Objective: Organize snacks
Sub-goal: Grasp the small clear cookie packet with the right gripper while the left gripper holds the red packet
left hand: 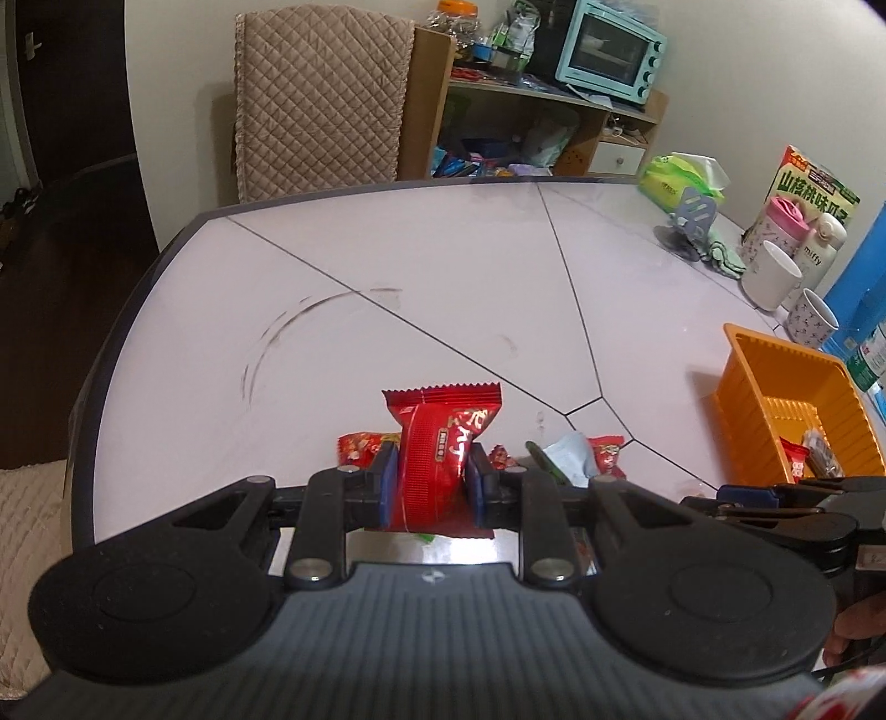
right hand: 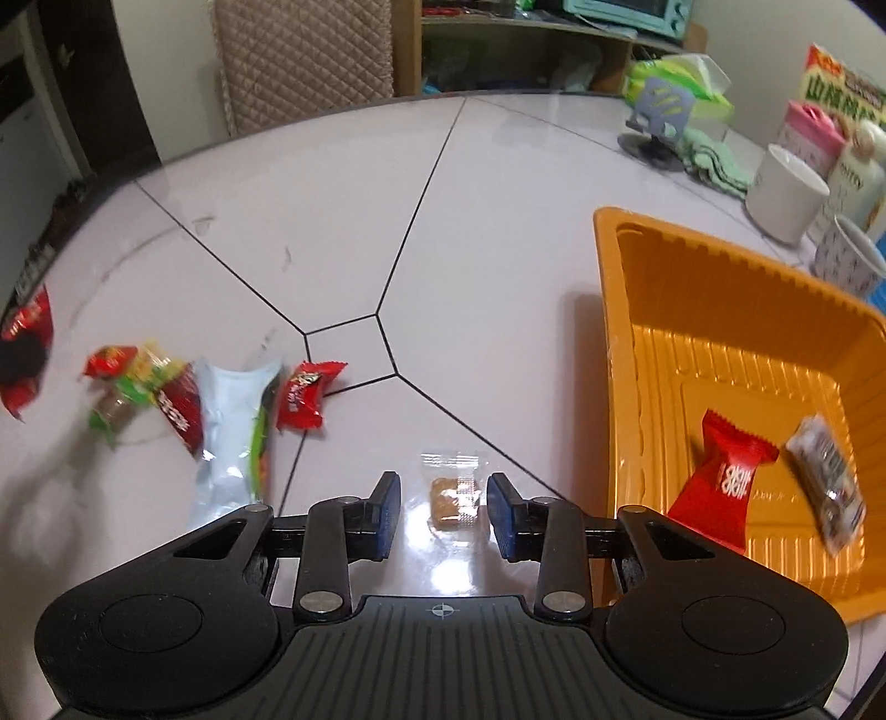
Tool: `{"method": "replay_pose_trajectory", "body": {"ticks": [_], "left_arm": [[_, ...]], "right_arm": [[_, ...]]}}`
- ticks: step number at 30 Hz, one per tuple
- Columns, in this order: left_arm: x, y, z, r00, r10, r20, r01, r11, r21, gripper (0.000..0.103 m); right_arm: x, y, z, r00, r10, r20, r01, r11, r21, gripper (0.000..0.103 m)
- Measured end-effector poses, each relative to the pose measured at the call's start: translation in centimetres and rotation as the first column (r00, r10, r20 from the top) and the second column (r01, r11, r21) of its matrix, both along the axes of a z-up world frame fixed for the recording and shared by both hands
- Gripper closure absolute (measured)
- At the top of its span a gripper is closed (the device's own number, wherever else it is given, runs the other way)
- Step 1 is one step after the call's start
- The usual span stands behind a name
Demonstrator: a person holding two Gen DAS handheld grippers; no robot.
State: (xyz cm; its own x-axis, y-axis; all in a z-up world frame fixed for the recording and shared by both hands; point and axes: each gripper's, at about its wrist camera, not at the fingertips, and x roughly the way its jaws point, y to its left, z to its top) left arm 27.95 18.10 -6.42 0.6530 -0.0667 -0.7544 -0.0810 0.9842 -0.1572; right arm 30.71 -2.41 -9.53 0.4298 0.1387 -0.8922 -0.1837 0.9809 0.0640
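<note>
My left gripper (left hand: 432,482) is shut on a red snack packet (left hand: 437,443) and holds it above the white table (left hand: 387,266). Several loose snacks (left hand: 576,454) lie on the table behind it. My right gripper (right hand: 443,509) is open, with its jaws on either side of a small clear-wrapped brown snack (right hand: 451,493) that lies on the table. An orange tray (right hand: 692,288) to its right holds a red packet (right hand: 720,476) and a dark packet (right hand: 828,482). A pile of red, green and pale blue snacks (right hand: 221,410) lies to the left.
Mugs (right hand: 786,194), a pink-lidded jar (right hand: 808,133), a bottle, a snack box and a green tissue pack (left hand: 681,177) stand along the table's far right. A quilted chair (left hand: 321,99) and a shelf with a blue oven (left hand: 614,50) stand beyond the table.
</note>
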Motion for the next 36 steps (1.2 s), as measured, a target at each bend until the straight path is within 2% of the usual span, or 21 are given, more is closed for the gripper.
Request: {"method": "replay_pose_trajectory", "body": {"ticks": [8,9,10,13,21,36], "left_arm": [[0.0,0.3,-0.3,1.0,0.01,-0.009,-0.01,1.0,-0.007,0.08],[0.1,0.3,-0.4,1.0,0.009,-0.01,-0.009,1.0,-0.008,0.08],[0.1,0.4,-0.5,1.0,0.009,-0.011,-0.01,1.0,-0.008,0.08],[0.2,0.2,-0.5,1.0,0.009,-0.013,-0.009,1.0,-0.011,0.08],[0.0,-0.2,-0.6,1.0,0.003,-0.023,-0.003,1.0,-0.009,0.08],[-2.2,-3.2,1.0,1.0,-0.025,-0.019,0.025,1.0,0.002,0.08]], "right_arm": [[0.0,1.8,-1.1,0.991,0.135,-0.019,-0.137,0.98,-0.148,0.068],[-0.1,2.1,-1.2,0.987,0.162,-0.023,-0.163,0.972,-0.167,0.07],[-0.2,2.2,-1.3,0.981,0.193,-0.022,-0.194,0.966,-0.169,0.081],[-0.3,2.3,-1.4,0.967,0.255,-0.026,-0.255,0.952,-0.171,0.081],[-1.4,0.9,-0.6,0.965,0.263,0.015,-0.262,0.963,-0.055,0.083],[-4.2,-1.8,4.2,0.977,0.204,0.067,-0.213,0.964,0.161,0.083]]}}
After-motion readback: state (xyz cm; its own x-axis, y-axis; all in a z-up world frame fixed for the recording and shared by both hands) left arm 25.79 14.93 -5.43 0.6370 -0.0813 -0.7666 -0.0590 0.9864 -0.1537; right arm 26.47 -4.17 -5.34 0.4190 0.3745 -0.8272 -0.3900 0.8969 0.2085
